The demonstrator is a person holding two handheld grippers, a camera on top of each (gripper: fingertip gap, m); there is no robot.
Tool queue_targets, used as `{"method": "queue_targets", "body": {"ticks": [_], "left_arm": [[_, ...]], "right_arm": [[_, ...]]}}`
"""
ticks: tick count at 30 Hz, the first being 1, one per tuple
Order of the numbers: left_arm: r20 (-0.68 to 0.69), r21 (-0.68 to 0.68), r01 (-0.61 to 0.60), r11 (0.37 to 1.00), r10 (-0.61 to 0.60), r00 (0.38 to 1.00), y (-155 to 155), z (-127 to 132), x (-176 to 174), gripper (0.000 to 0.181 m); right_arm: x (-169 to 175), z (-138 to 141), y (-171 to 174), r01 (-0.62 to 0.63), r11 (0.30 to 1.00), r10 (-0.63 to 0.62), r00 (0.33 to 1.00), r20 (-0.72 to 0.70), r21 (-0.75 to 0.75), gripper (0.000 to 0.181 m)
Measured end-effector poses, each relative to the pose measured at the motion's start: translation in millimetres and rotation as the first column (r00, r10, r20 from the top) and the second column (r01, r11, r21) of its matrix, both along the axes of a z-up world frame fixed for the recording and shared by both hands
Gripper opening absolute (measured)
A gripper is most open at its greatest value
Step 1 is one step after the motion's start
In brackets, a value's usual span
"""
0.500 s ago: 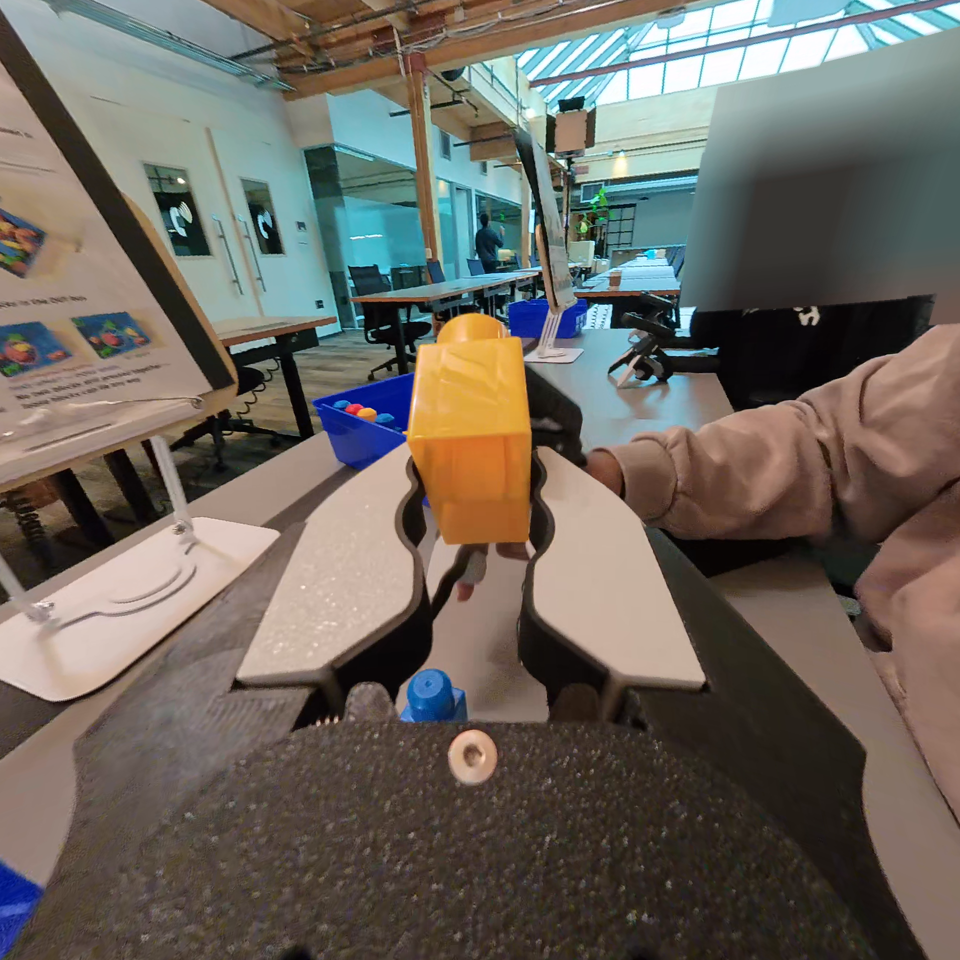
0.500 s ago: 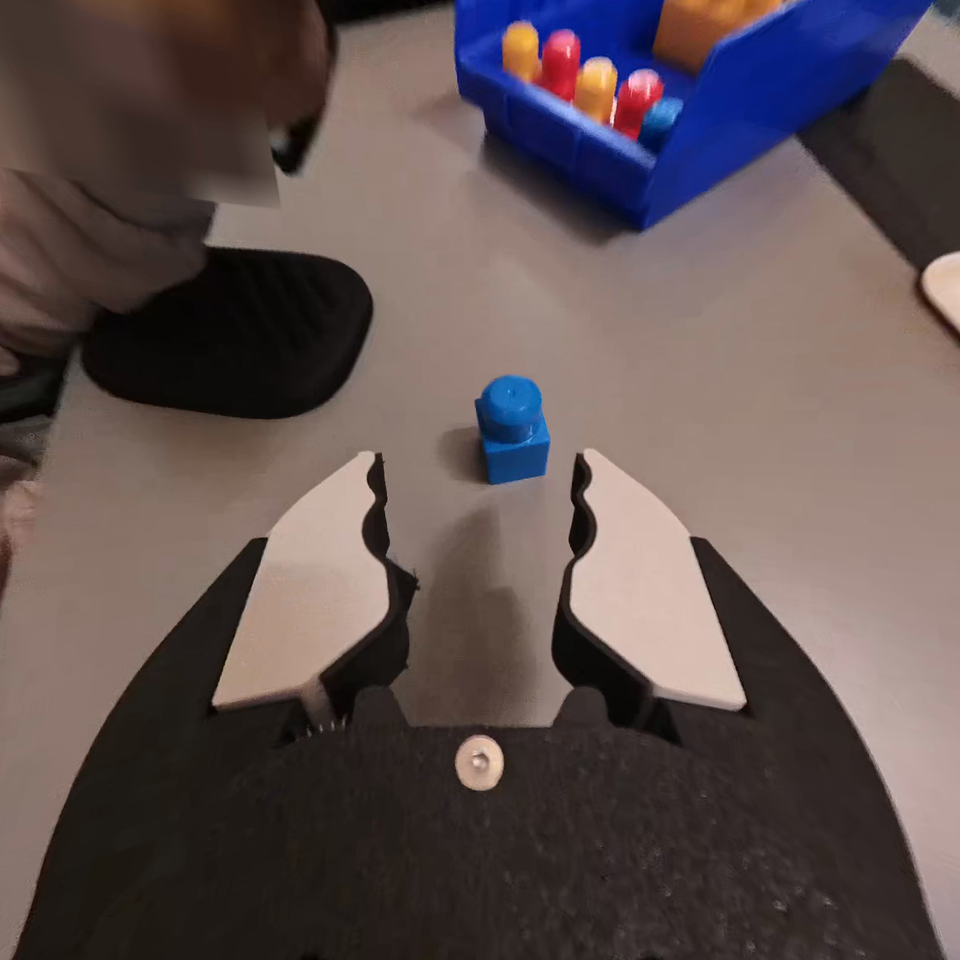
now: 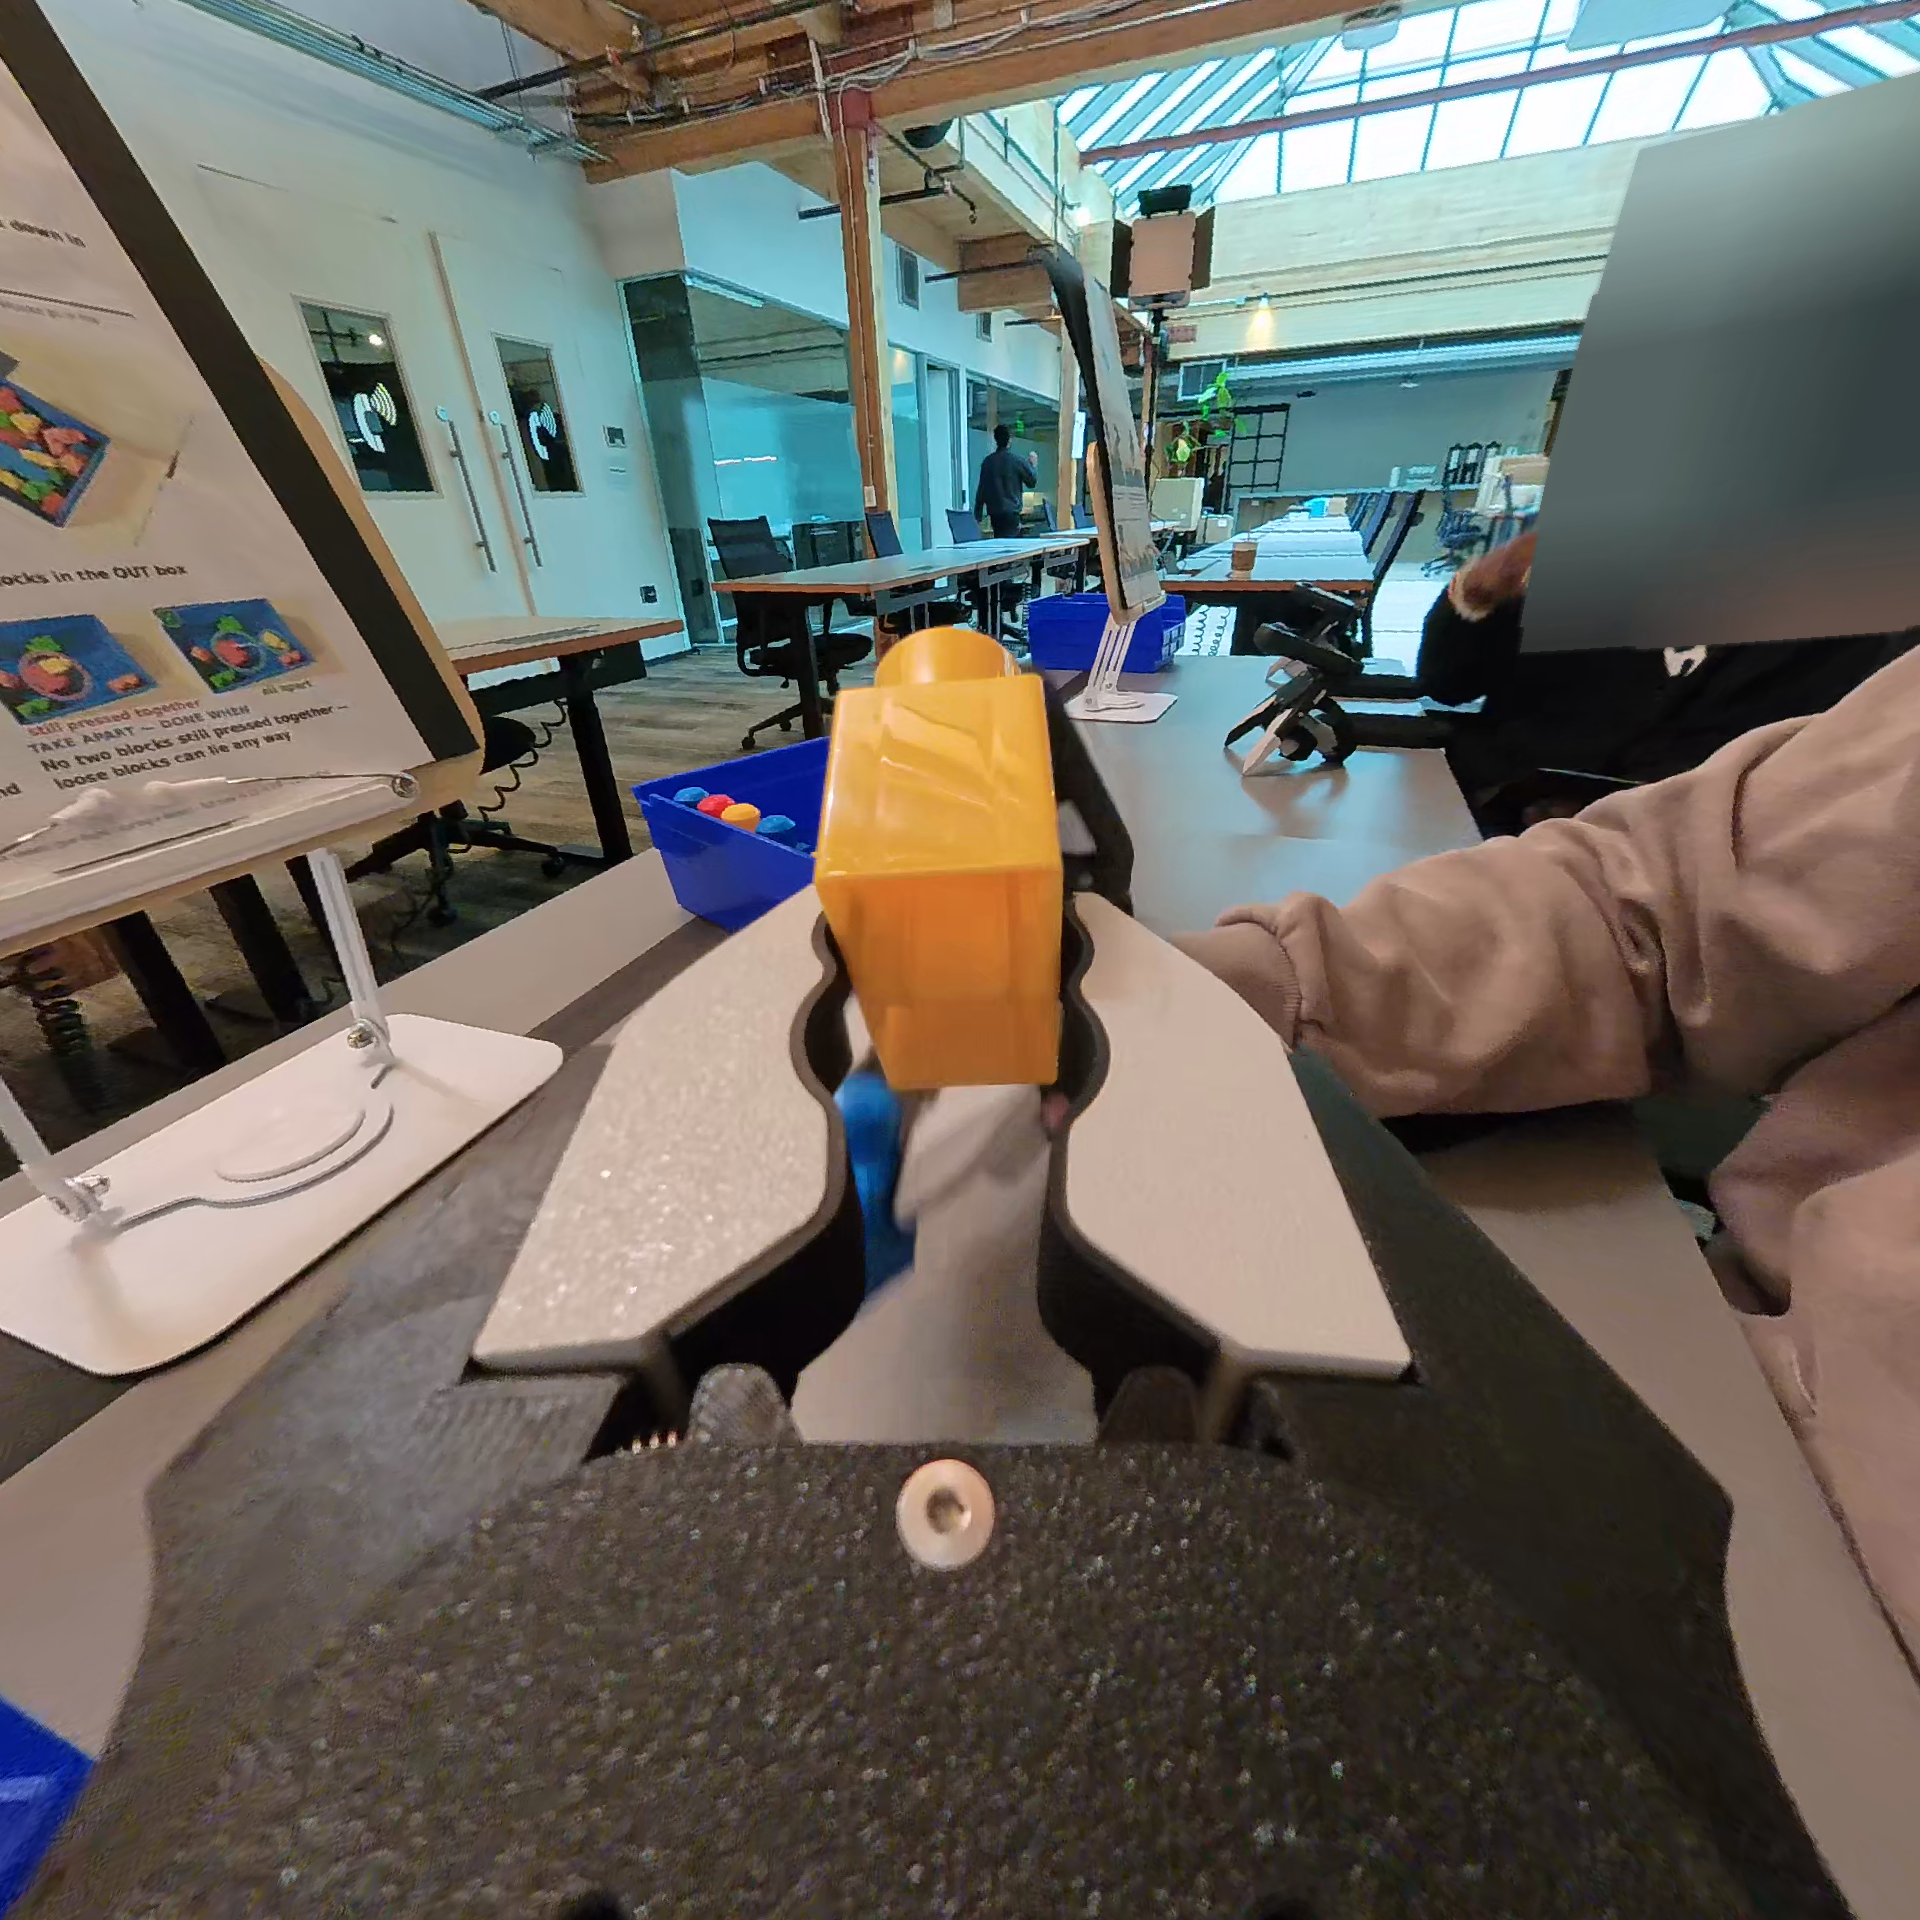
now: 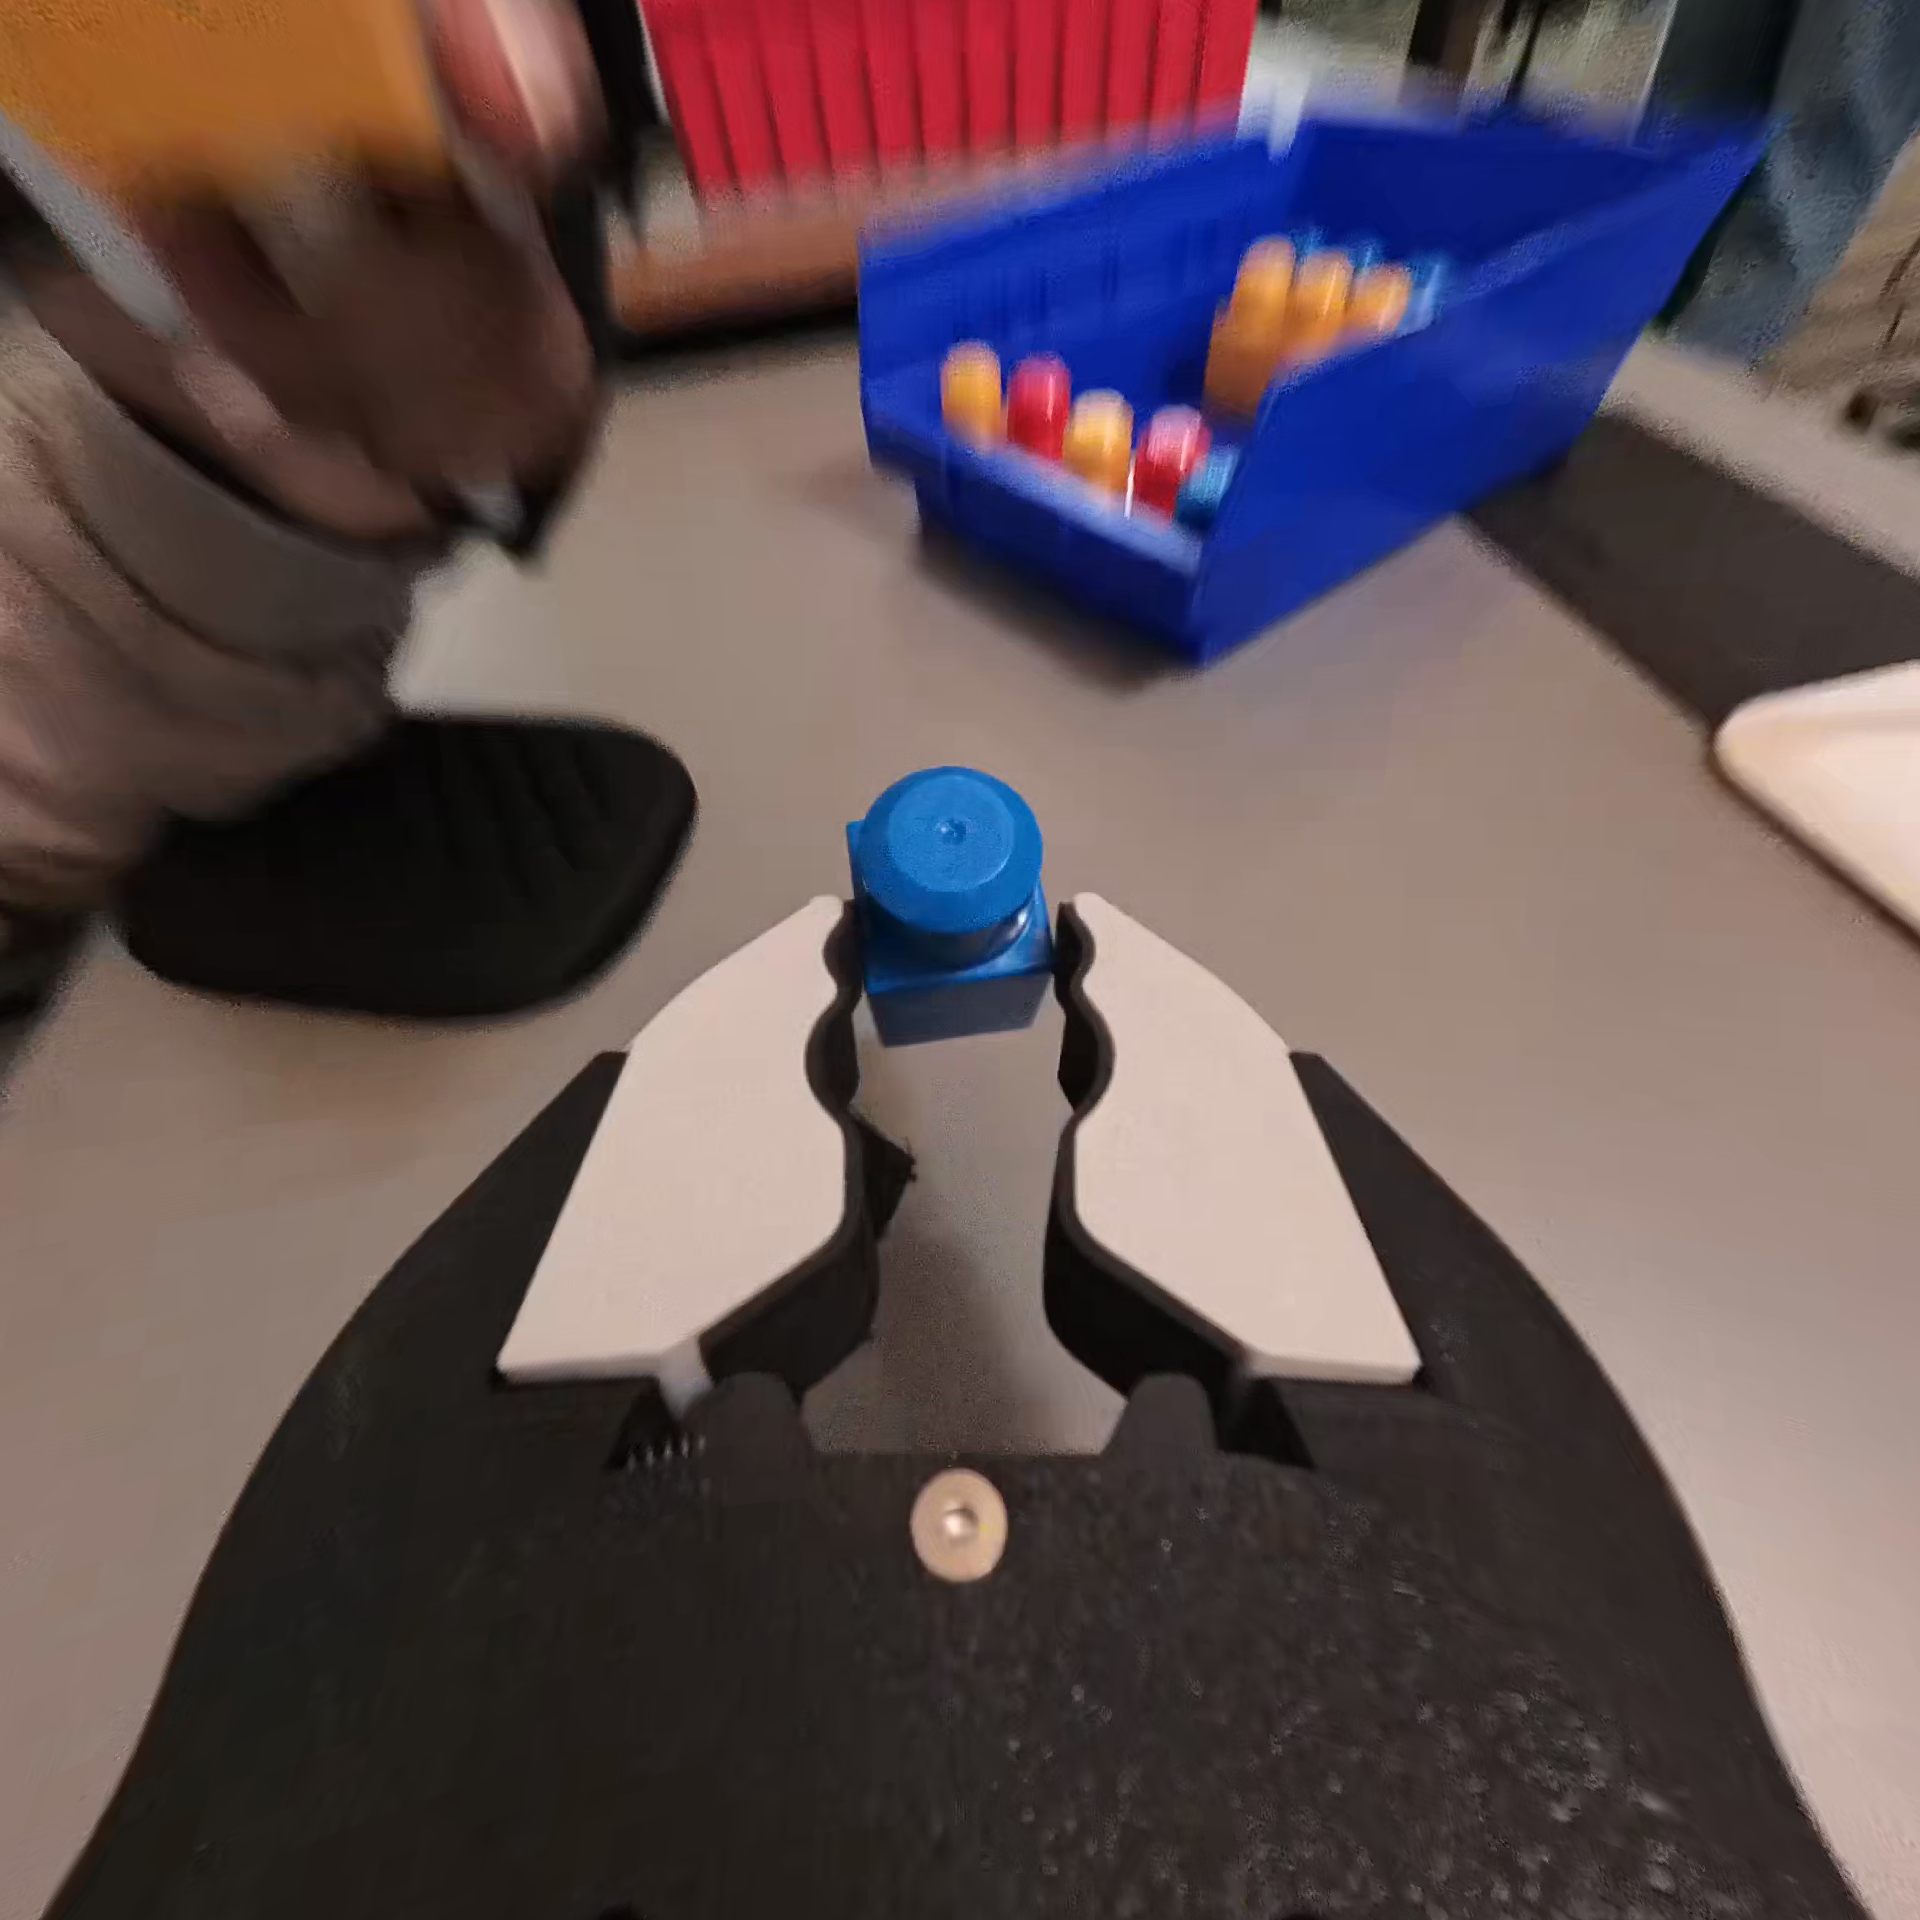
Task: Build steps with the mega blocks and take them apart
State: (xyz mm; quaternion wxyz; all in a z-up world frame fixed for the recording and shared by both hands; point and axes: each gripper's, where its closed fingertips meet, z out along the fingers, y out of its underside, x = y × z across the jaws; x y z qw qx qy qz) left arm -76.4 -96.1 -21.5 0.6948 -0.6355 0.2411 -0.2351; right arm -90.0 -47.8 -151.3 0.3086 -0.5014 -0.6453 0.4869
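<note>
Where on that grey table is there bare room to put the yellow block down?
In the right wrist view the table is bare between the blue block and the blue bin, and rightwards up to the white stand base. The left side is crowded: a black pad and the person's sleeve fill it.

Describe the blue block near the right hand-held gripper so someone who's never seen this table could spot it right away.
Start at the grey table, then find the blue bin of blocks on it. Nearer than the bin, the blue block sits between the tips of the right hand-held gripper. It is the only block outside the bin on the table, a small cube with one round stud on top.
</note>
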Motion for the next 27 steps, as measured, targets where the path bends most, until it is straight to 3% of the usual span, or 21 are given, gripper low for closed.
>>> {"method": "queue_targets", "body": {"ticks": [1,3,5,9,11,18,27], "left_arm": [[0.009,-0.003,0.007,1.000,-0.007,1.000,0.4,-0.4,1.6,0.038],[0.025,-0.014,0.020,1.000,-0.019,1.000,1.5,-1.7,5.4,0.038],[0.028,-0.027,0.031,0.999,-0.030,0.999,3.4,-4.0,10.4,0.038],[0.023,-0.067,0.069,0.995,-0.067,0.997,8.6,-12.4,25.1,0.038],[0.016,-0.084,0.087,0.993,-0.086,0.996,10.9,-16.9,32.7,0.038],[-0.035,-0.177,0.113,0.978,-0.121,0.992,13.5,-34.8,42.9,0.038],[-0.183,-0.314,0.134,0.940,-0.199,0.963,8.2,-67.3,44.4,0.037]], "right_arm": [[5.7,24.2,4.5,0.000,0.998,-0.007,0.993,-0.115,-0.067,0.035],[27.0,80.4,14.7,-0.054,0.969,-0.044,0.923,-0.382,-0.242,0.035],[52.7,123.0,27.2,-0.144,0.906,-0.109,0.830,-0.548,-0.397,0.035],[81.2,160.4,16.5,-0.293,0.851,-0.094,0.731,-0.676,-0.435,0.035],[81.9,163.4,4.8,-0.317,0.855,-0.057,0.729,-0.682,-0.410,0.035],[68.0,137.7,-15.4,-0.279,0.916,0.071,0.819,-0.569,-0.287,0.035],[68.7,94.8,-23.6,-0.290,0.938,0.230,0.930,-0.285,-0.191,0.035]]}}
